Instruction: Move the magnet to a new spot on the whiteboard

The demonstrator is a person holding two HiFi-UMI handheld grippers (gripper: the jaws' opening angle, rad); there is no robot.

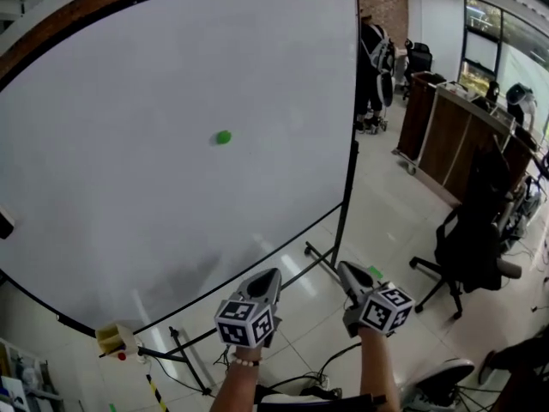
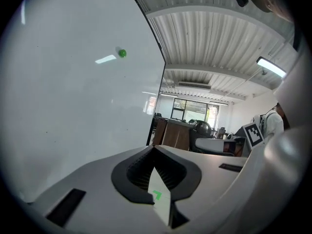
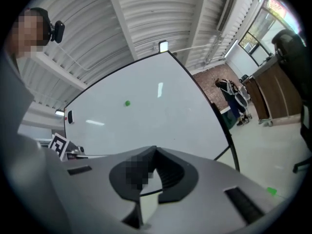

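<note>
Right now you hold both tools low and close to your body. Your left gripper (image 1: pixel 268 275) has its jaws pressed together, with nothing between them. Your right gripper (image 1: pixel 345 267) is squeezed all the way closed too, and it holds nothing. Both point up and forward at the whiteboard (image 1: pixel 129 170), likely because you are lining up before you reach.

Just past the gripper tips you see the pale floor (image 1: pixel 386 221) and the black stand (image 1: pixel 346 204) that holds the board up. The board's big white face is turned to you. The magnet (image 1: pixel 223 136), a small green dot, sticks a little above the middle of it, well apart from both grippers. The white around it is bare, so there is lots of room for a new spot.

I think the job has not started yet. You would need to spread one gripper's jaws before they can fit around the magnet.

Far off to the right stand a black chair (image 1: pixel 467 247) and a brown bench (image 1: pixel 455 136).
</note>
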